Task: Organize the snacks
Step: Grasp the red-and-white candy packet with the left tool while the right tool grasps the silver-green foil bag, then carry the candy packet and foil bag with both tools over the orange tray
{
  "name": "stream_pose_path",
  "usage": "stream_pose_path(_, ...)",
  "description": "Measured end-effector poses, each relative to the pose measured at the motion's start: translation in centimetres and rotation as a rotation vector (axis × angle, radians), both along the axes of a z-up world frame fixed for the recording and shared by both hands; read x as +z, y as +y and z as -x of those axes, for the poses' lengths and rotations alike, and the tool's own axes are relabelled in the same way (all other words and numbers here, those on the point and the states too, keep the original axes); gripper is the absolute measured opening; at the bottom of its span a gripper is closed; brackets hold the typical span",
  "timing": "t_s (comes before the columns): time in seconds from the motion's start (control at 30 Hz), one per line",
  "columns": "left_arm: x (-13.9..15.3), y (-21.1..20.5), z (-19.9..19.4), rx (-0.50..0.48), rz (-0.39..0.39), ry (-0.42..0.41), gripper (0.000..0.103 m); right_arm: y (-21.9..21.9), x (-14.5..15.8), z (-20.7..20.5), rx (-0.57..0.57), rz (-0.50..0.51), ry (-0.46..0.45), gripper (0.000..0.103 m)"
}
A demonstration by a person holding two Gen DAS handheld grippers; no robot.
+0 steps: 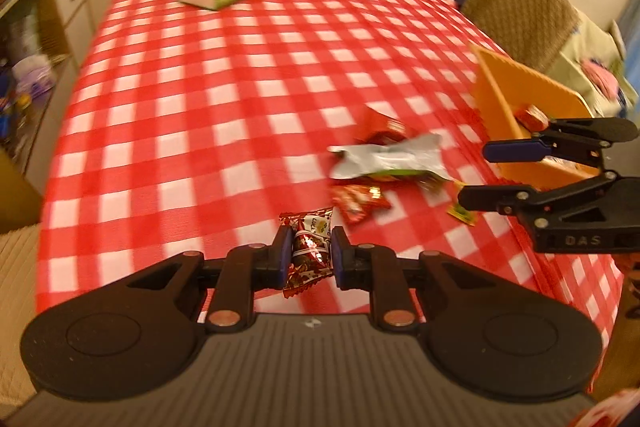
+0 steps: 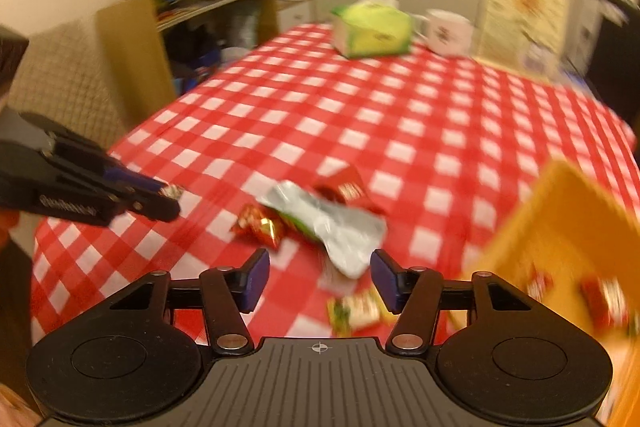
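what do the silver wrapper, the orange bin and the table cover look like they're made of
Silver wrapper: likely metallised foil film, since it is matte grey, crinkled and lying flat.
Orange bin: probably moulded plastic, with stiff, thin, evenly coloured walls and a faint ribbed texture.
Table cover: red-and-white check, possibly vinyl or coated cloth; it lies smooth with a slight sheen, but blur leaves this open.

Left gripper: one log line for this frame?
left gripper: shut on candy | right gripper: open, empty | orange bin: some snacks inside | wrappers: on cloth
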State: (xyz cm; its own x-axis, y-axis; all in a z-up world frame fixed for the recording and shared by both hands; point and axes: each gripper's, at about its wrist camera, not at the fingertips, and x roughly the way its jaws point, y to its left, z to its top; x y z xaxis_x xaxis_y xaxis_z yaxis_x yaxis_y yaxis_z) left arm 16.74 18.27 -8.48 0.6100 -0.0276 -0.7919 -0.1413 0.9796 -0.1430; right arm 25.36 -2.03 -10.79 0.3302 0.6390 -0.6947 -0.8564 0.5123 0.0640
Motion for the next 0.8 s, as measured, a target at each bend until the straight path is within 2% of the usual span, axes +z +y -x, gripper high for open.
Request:
stream_pose_path(0.2,0.0,2.1,1.3,0.074,0.021,0.004,0.019,3.1,-1.7,-0.7,0.164,0.079,-0.095,0.051)
stream_pose_path(0.3,-0.1,2.7,1.9,0.097,0.029,0.008,0.019,4.3,-2.6,-0.6,0.242,0.134,-0.175,0.050)
stream_pose_path(0.57,-0.4,3.7,2.9,0.141,0.037,0.019,0.019,6.4,-5.1,-0.7,0.383,0.252,-0.318,0.044)
stream_pose_path(0.67,-0.4,3.9,3.3,0.154,0.038,0.022,0.019,6.9,-5.7,-1.1,0.411,0.286,-0.339,0.041)
stream_pose_path(0.73,-0.4,4.0,3.4,0.160,0.037,0.024,0.019,7.2,-5.7,-1.5,0.415,0.286,-0.342,0.036)
stream_pose_path(0.8,-0.4,4.1,3.5,0.165,0.038,0.024,0.019,7.3,-5.7,-1.7,0.415,0.282,-0.336,0.035)
